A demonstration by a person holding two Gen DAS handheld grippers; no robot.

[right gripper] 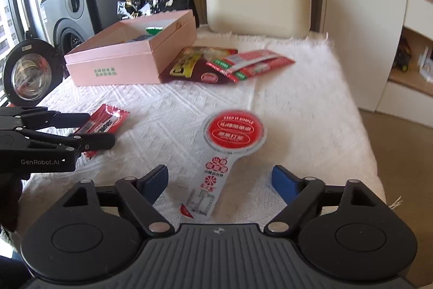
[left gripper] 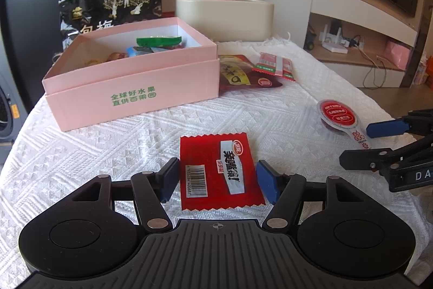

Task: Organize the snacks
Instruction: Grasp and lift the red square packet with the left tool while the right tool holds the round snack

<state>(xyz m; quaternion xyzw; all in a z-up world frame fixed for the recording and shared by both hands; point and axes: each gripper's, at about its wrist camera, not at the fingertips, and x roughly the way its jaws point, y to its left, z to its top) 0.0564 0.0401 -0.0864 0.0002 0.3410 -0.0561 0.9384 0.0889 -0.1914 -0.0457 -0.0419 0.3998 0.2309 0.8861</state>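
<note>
Left tool [left gripper: 217, 182] straddling red snack packet [left gripper: 219, 171], pads apart

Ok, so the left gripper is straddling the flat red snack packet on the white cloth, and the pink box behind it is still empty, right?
Not quite. The left gripper does straddle the red snack packet on the white cloth, but the pink box is not empty: the left wrist view shows several snacks inside, including a green packet. The rest stands.

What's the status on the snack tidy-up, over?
Left gripper open, straddling flat red snack packet. Right gripper open over round-topped red-and-white jelly pouch. Open pink cardboard box part filled. Nothing in the way.
</note>
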